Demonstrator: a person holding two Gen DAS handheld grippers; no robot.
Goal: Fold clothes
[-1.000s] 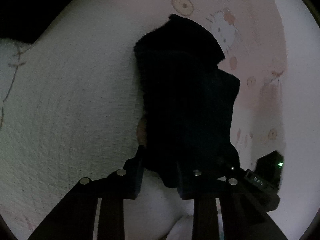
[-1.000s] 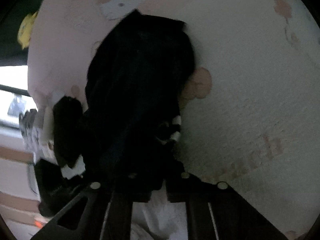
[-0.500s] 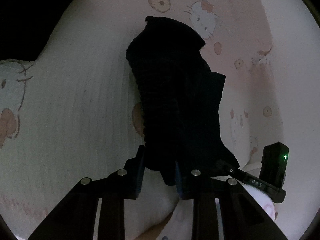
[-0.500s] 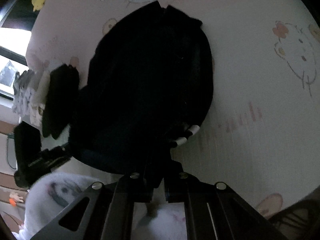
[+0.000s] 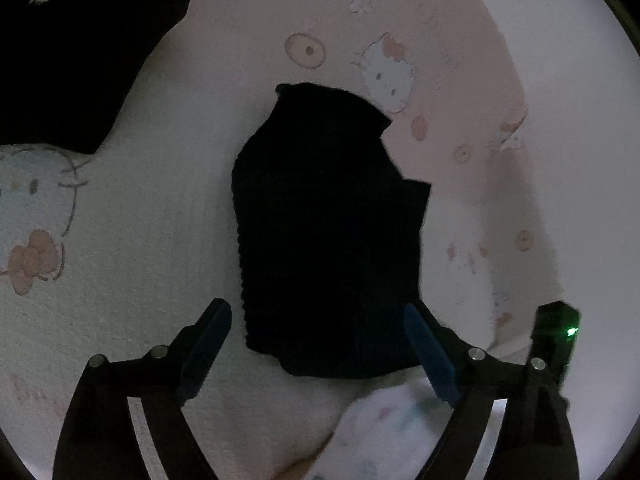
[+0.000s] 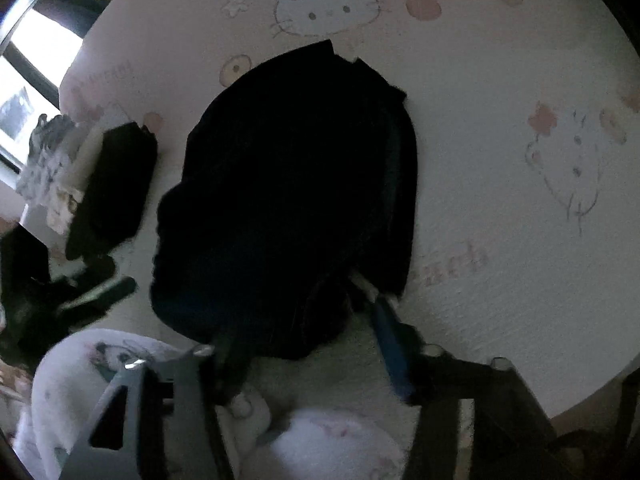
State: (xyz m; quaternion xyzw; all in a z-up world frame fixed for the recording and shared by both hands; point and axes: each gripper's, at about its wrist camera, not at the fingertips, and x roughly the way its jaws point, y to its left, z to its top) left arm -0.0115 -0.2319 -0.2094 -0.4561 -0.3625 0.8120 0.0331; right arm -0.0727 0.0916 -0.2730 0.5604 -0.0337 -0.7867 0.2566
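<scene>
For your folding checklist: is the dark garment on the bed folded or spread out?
Folded. The garment lies as a compact block on the sheet, with a second layer's edge stepping out along one side; no sleeves trail.

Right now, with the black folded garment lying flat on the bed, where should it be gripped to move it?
Grip the black folded garment at its near edge, coming in low from the person's side. That edge lies closest to the left tongs, whose jaws are opening astride it. The layers look stacked there, so one pinch probably catches them all.
</scene>
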